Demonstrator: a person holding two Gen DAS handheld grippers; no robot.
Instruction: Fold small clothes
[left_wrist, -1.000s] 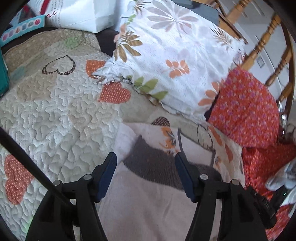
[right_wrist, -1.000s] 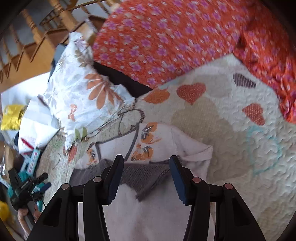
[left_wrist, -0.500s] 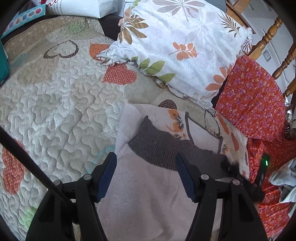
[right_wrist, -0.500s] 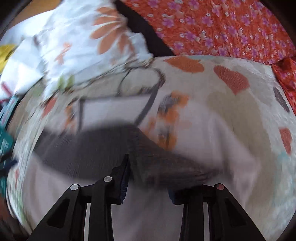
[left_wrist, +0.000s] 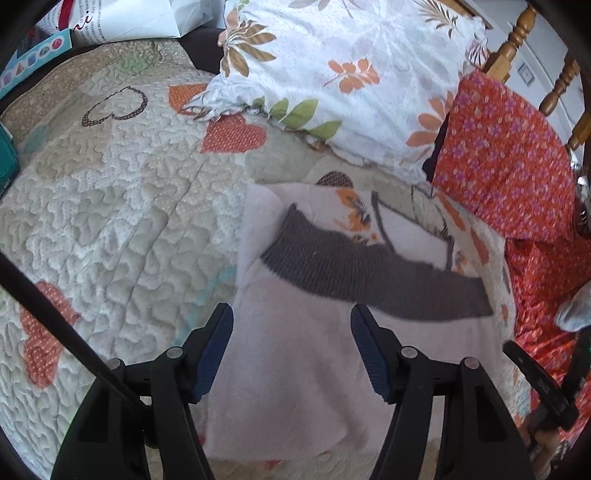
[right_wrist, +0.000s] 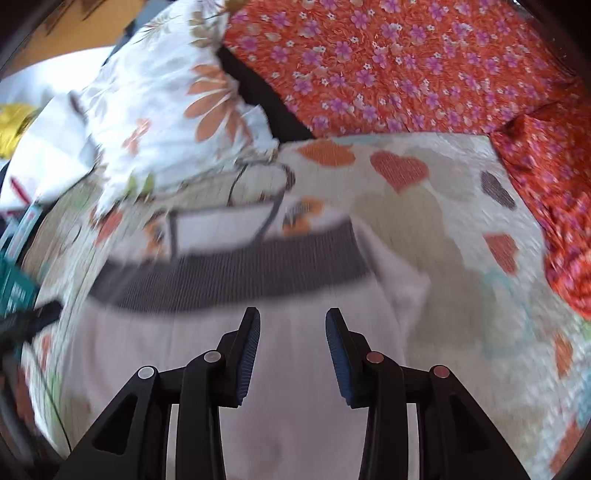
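Nearest, both jaws are held apart with nothing gripped: left gripper (left_wrist: 291, 326) wide, right gripper (right_wrist: 292, 328) narrower. Beyond them, the pale sweater (left_wrist: 303, 354) with grey ribbed band (left_wrist: 373, 273) is laid folded on the quilt (left_wrist: 110, 206). Behind, 2 pillows are seen: floral pillow (left_wrist: 354, 74), red pillow (left_wrist: 506, 158).

Bed covered by heart-patterned quilt (left_wrist: 122, 229); pale sweater (left_wrist: 295, 354), floral pillow (left_wrist: 332, 74) and red floral cushion (left_wrist: 498, 158) laid on it.

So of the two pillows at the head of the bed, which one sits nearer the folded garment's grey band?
The white pillow with orange flowers and green leaves; its lower edge lies just beyond the grey band. The red floral pillow sits further off to the side.
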